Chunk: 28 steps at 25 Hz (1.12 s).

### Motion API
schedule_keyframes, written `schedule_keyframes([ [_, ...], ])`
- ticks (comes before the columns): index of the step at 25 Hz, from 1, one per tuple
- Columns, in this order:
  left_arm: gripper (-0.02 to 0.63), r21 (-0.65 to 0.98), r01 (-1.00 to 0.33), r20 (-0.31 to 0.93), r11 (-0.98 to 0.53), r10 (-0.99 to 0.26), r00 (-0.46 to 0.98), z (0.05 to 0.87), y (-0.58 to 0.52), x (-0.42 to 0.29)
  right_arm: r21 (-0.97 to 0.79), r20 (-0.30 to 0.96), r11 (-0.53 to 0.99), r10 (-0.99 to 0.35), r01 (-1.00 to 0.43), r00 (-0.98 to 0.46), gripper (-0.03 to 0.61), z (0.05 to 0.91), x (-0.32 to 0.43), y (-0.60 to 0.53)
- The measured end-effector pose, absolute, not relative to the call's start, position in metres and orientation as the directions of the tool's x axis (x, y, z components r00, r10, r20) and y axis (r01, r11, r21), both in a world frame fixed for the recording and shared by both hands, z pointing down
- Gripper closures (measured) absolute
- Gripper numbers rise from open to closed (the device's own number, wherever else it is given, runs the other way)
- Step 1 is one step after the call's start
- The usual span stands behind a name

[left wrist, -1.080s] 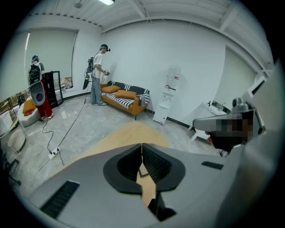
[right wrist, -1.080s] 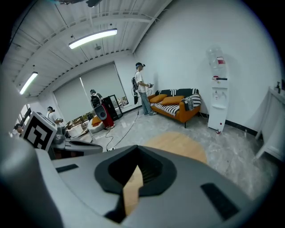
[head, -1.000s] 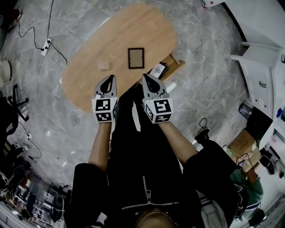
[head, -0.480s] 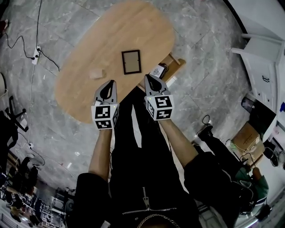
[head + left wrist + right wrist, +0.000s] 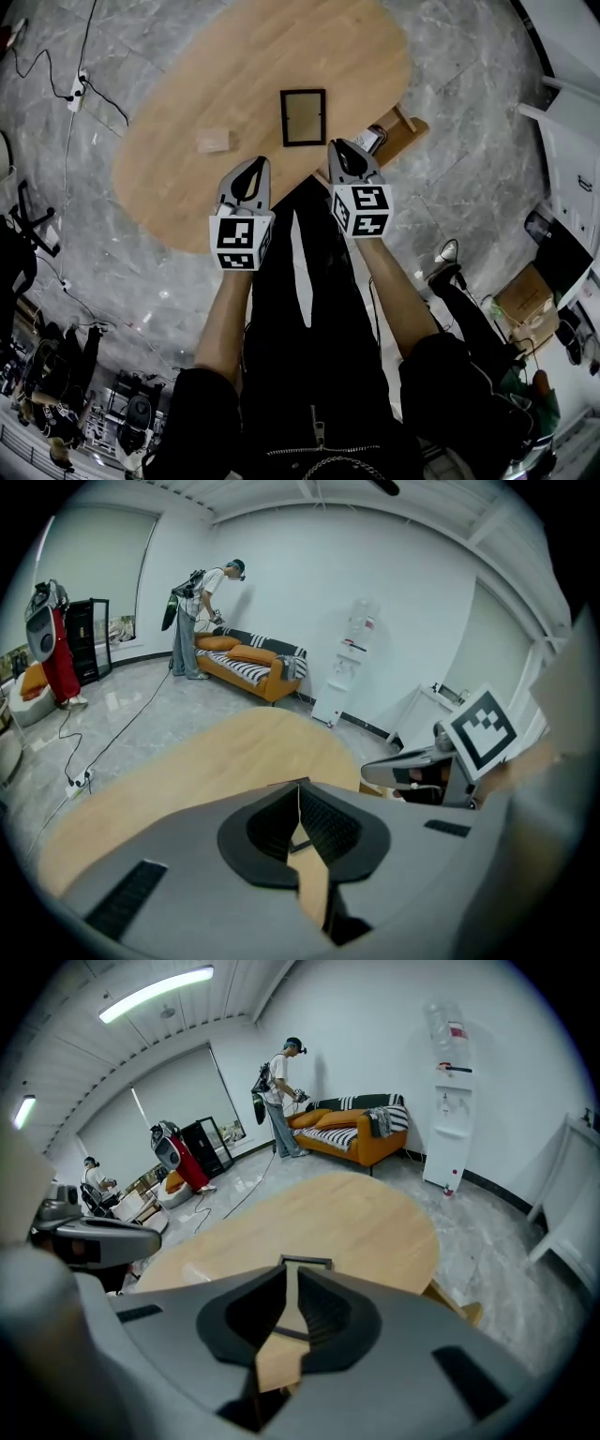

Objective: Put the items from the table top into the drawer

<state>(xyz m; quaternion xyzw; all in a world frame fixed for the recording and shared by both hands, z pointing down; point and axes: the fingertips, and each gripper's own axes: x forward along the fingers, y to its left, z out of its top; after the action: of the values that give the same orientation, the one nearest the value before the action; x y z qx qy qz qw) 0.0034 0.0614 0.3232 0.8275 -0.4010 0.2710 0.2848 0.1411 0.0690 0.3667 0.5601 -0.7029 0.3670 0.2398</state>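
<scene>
A dark picture frame [image 5: 303, 116] lies flat in the middle of the oval wooden table [image 5: 187, 187]. To its left sits a small pale block [image 5: 213, 141]. At the table's right side a wooden drawer [image 5: 405, 130] stands pulled out, with a small patterned item [image 5: 373, 139] in it. My left gripper [image 5: 251, 169] hangs over the near table edge, shut and empty. Beside the drawer, my right gripper [image 5: 339, 148] has its jaws opening a narrow gap, with nothing between them. Along its jaws the right gripper [image 5: 292, 1274] looks at the frame [image 5: 306, 1262]. The left gripper [image 5: 299, 789] shows its tips touching.
The person's dark-clothed legs fill the space below the table edge. A power strip and cables [image 5: 77, 89] trail on the marble floor at left. An orange sofa [image 5: 246, 663], a water dispenser [image 5: 349, 663] and a standing person [image 5: 208, 611] are far behind. White furniture [image 5: 572, 141] stands at right.
Both grippers have come down toward the near edge of the table. The right gripper's jaws have parted a little. The frame and the block lie where they were.
</scene>
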Motion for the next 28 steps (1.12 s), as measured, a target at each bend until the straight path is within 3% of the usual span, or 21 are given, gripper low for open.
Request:
schedule_keyframes([
  [12, 0.598, 0.262, -0.816, 0.687, -0.515, -0.495, 0.533, 0.398, 0.058, -0.002, -0.233, 0.8, 0.101, -0.546, -0.967, -0.25, 0.501, 0.462, 0.141, 0.06],
  [28, 0.598, 0.3, -0.794, 0.714, -0.528, -0.427, 0.554, 0.446, 0.091, 0.006, -0.242, 0.81, 0.111, -0.524, -0.964, -0.264, 0.477, 0.505, 0.15, 0.056],
])
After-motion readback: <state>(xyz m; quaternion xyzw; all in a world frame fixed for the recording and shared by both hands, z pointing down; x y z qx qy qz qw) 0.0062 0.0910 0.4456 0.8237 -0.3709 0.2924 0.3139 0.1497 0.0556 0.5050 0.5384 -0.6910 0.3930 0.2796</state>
